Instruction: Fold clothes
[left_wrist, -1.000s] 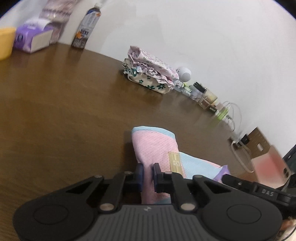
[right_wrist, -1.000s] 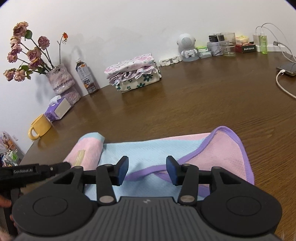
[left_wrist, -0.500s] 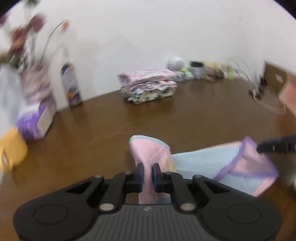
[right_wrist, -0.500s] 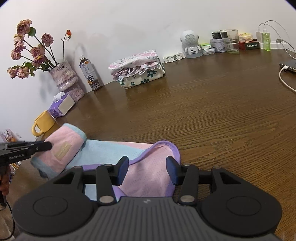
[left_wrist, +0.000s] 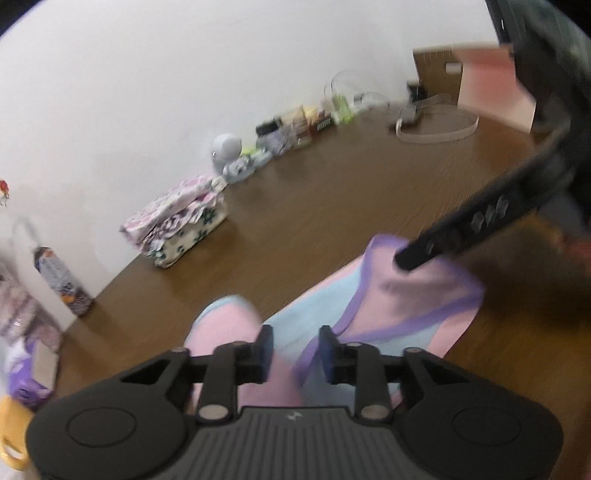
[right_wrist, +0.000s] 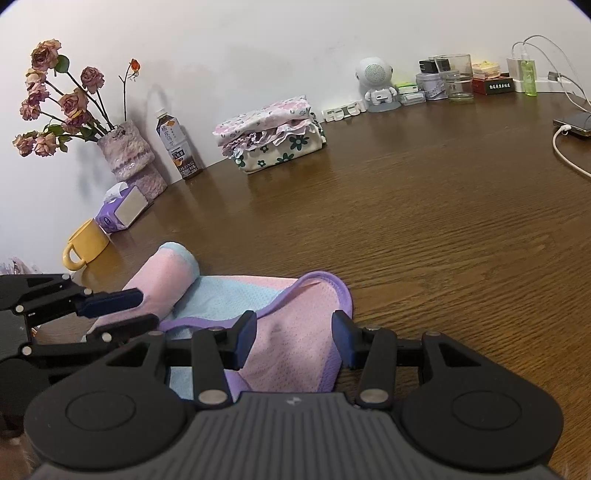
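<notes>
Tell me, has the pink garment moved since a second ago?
Yes. In the right wrist view, the garment has bunched leftward, toward the yellow mug.

Wood table (right_wrist: 424, 221): garment (right_wrist: 280, 317), folded stack (right_wrist: 271, 134), mug (right_wrist: 86, 243), bottle (right_wrist: 177, 146).

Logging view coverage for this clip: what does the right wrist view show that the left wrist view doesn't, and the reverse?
Right wrist only: the flower vase and the phone on its cable. Left wrist only: the pink box at the wall. Both: the pink-and-blue garment, the folded floral stack, the bottle, the robot figurine, and each other's gripper: left gripper, its fingers opening, and right gripper.
</notes>
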